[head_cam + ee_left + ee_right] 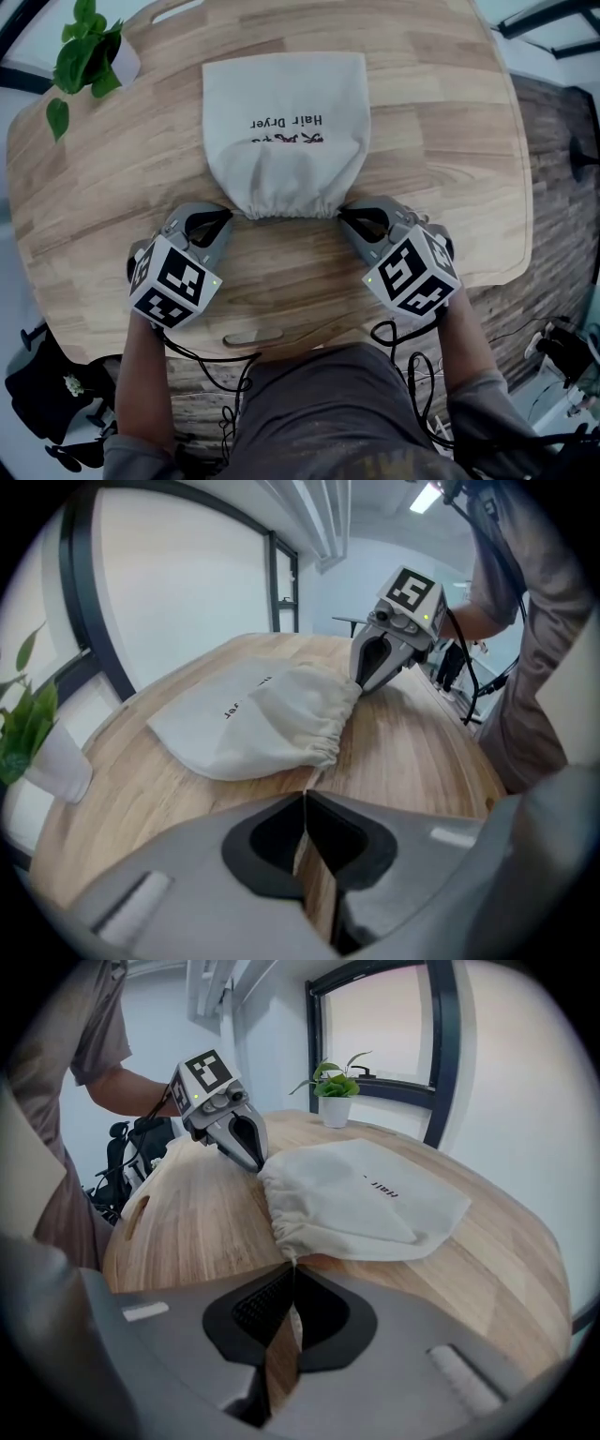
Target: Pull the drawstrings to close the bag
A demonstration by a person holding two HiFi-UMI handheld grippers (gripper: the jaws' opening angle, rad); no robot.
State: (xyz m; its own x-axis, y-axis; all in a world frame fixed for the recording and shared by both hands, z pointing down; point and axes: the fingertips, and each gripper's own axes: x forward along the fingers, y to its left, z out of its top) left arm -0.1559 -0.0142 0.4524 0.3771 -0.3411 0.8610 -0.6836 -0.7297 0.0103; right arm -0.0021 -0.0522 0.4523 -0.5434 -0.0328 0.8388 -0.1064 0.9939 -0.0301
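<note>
A white cloth bag (284, 131) printed "Hair Dryer" lies flat on the round wooden table (450, 141), its mouth (284, 208) gathered tight toward me. My left gripper (229, 215) sits at the mouth's left corner, shut on the left drawstring (312, 782). My right gripper (341, 213) sits at the mouth's right corner, shut on the right drawstring (292, 1261). In the left gripper view the bag (253, 726) lies ahead with the right gripper (367, 679) at its far corner. In the right gripper view the bag (361, 1201) lies ahead with the left gripper (253, 1160) beyond it.
A small potted plant (89, 52) in a white pot stands at the table's far left edge. The table has handle slots, one near me (253, 335) and one at the far side (180, 9). Cables (412, 375) hang from the grippers by my legs.
</note>
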